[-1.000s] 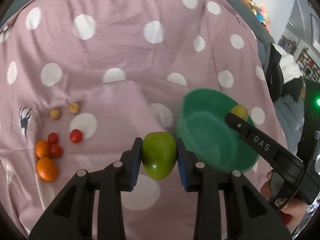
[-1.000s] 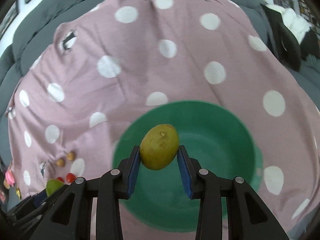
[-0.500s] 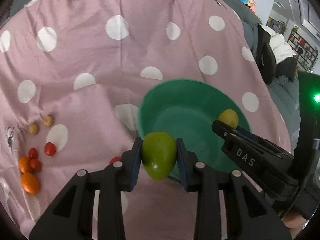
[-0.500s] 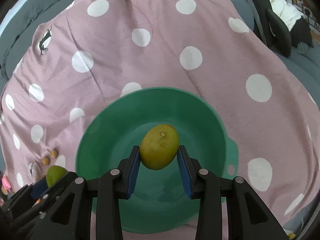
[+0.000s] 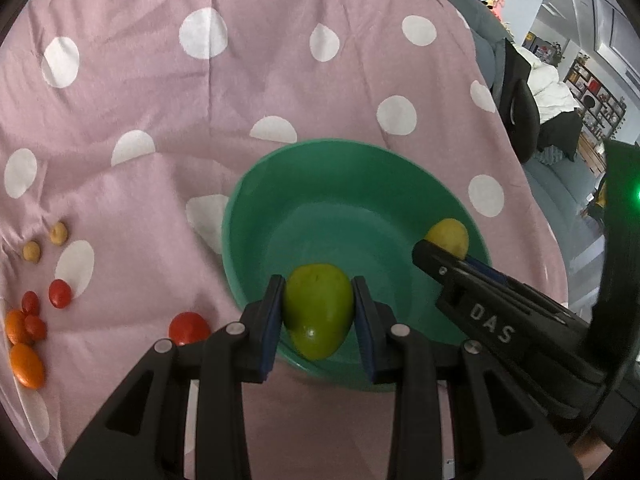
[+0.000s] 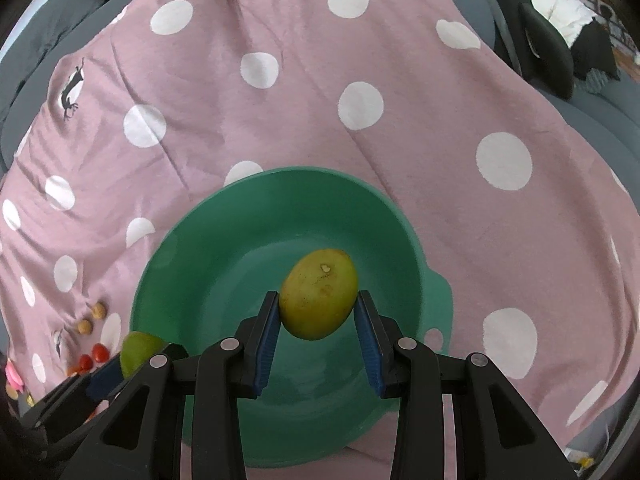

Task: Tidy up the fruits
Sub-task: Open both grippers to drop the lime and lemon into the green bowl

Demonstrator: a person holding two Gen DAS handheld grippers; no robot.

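My left gripper (image 5: 318,312) is shut on a green mango (image 5: 318,316) and holds it over the near rim of the green bowl (image 5: 256,184). My right gripper (image 6: 318,308) is shut on a yellow-green mango (image 6: 318,294) above the inside of the bowl (image 6: 400,220). The bowl holds nothing else that I can see. In the left wrist view the right gripper (image 5: 448,246) reaches in from the right with its mango (image 5: 448,236). In the right wrist view the green mango (image 6: 138,350) shows at lower left.
The bowl sits on a pink cloth with white dots (image 5: 240,80). To the left lie red tomatoes (image 5: 60,294), a larger tomato (image 5: 189,328), orange fruits (image 5: 26,364) and two small tan fruits (image 5: 58,233). A grey sofa (image 6: 60,12) and a dark chair (image 6: 548,52) lie behind.
Both grippers have moved over the bowl with their mangoes. The left gripper moved right from the cloth to the bowl's near rim. The bowl looms larger in both views.
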